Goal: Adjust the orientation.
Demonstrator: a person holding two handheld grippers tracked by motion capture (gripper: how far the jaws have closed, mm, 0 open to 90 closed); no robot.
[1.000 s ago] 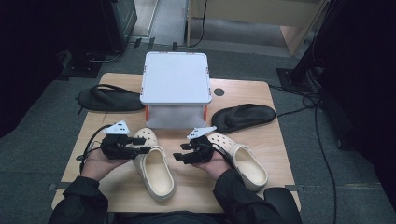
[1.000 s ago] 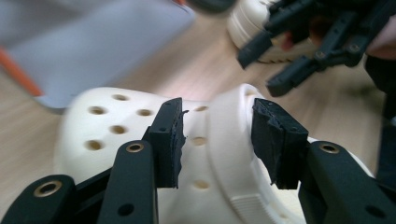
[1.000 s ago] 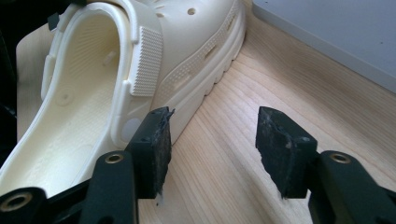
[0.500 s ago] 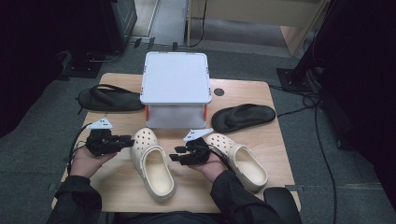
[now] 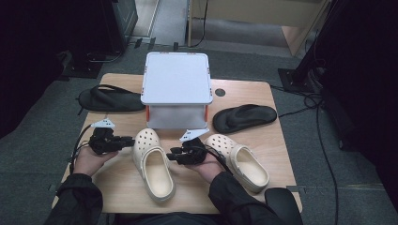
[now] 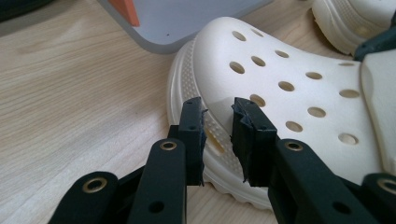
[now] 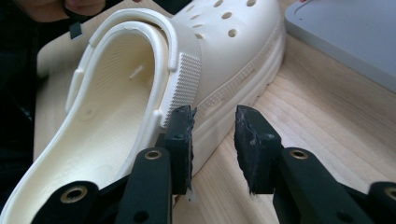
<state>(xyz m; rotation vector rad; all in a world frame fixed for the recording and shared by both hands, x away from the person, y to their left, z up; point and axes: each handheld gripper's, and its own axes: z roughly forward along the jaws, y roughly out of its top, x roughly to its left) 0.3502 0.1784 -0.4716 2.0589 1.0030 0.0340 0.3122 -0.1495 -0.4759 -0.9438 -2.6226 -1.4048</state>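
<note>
Two cream clogs lie on the wooden table (image 5: 117, 187), the left clog (image 5: 153, 165) and the right clog (image 5: 241, 161). My left gripper (image 5: 130, 139) points at the left clog's toe side (image 6: 289, 84). Its jaws (image 6: 218, 105) have just been closing to a narrow gap, and nothing is pinched between the pads. From the other side, my right gripper (image 5: 170, 157) faces that same clog's sole edge (image 7: 233, 88) near the strap. Its jaws (image 7: 215, 112) have also been closing and stand apart, with sole edge and table showing through the gap.
A white-lidded box (image 5: 176, 86) stands just behind the clogs. One black flip-flop (image 5: 110, 99) lies at the back left, another (image 5: 244, 117) at the right. A cable trails from each gripper along the table.
My left hand has shifted left, from over the left clog's toe to beside it. Both grippers' jaws look narrower. The right hand has barely moved.
</note>
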